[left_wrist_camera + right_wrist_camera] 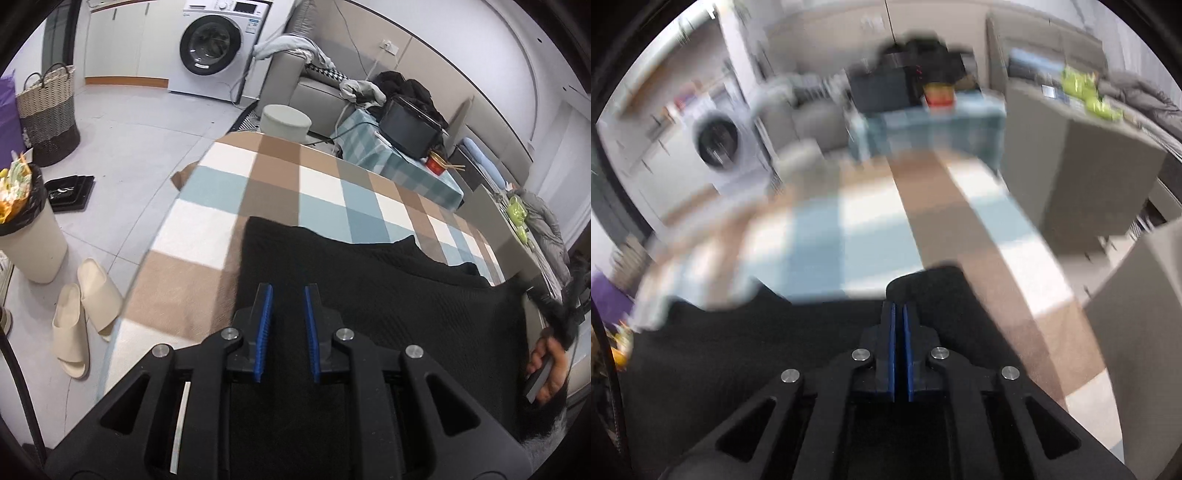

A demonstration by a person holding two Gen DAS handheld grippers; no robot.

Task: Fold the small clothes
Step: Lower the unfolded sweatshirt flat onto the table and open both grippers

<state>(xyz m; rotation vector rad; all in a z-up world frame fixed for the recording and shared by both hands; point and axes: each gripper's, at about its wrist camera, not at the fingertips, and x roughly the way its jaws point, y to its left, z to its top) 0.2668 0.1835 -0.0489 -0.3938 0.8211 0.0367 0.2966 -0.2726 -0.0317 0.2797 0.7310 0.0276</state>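
A black knit garment (pixel 388 291) lies on the checked brown, blue and white cloth of the table (pixel 258 184). My left gripper (pixel 288 291) hovers over its left part with the blue pads apart and nothing between them. In the blurred right wrist view, my right gripper (pixel 898 308) has its pads nearly together on a fold of the black garment (pixel 738 339), lifting its right edge. In the left wrist view the hand holding the right gripper (pixel 546 365) shows at the garment's right edge.
A bin (pixel 26 236), slippers (pixel 85 317) and a woven basket (pixel 48 110) stand on the floor at left. A washing machine (pixel 218 44), a sofa, a round stool (pixel 286 122) and a side table with a black appliance (pixel 410 125) lie beyond.
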